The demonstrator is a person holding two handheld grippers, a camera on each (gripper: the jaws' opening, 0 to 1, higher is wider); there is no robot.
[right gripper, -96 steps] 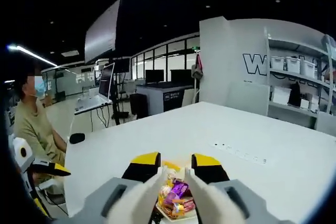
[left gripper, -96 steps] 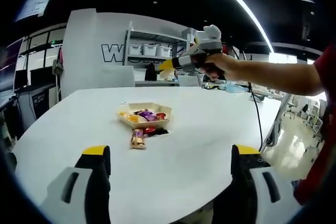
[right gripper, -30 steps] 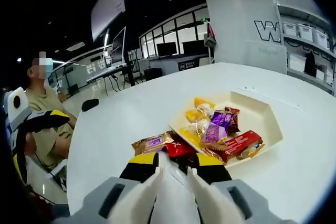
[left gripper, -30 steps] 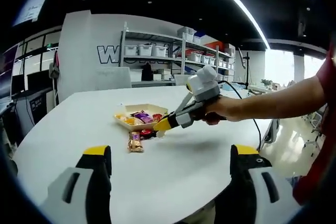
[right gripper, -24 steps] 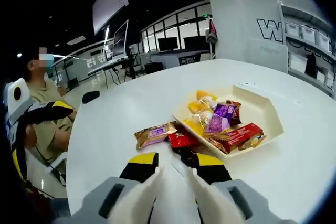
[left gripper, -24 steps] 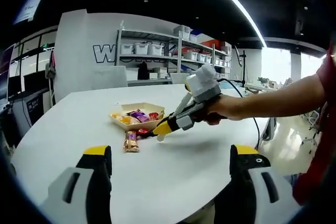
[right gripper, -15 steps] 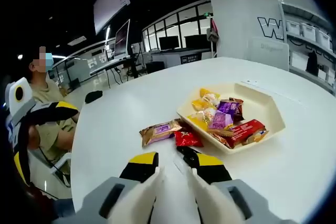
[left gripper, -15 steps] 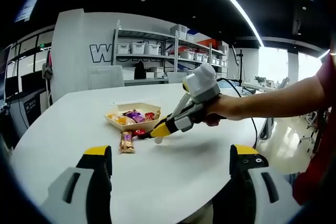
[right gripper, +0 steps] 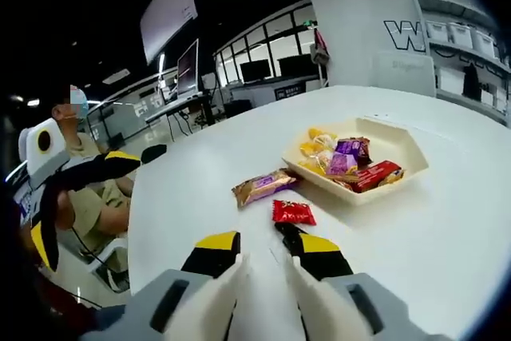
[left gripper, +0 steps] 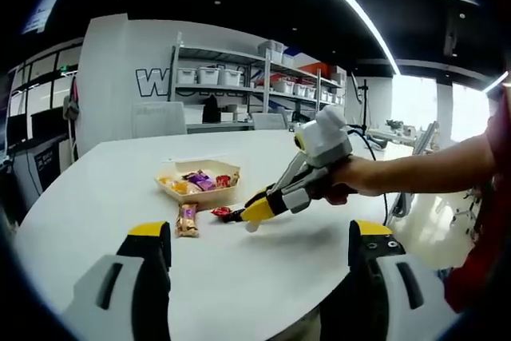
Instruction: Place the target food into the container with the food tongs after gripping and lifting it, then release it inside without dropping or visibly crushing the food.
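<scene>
My right tongs (right gripper: 267, 251) nearly closed, empty; left tongs (left gripper: 259, 237) wide open. Red packet (right gripper: 292, 212) lies on worktop (right gripper: 447, 237) beside tray (right gripper: 403, 167). Light, crinkly, slippery; I'd pinch across its middle.

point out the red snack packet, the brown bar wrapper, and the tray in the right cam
red snack packet (right gripper: 293, 212): right gripper view, centre of the wrapper.
brown bar wrapper (right gripper: 263, 186): right gripper view, middle of its length.
tray (right gripper: 397, 144): right gripper view, bare inner floor near the far rim.
</scene>
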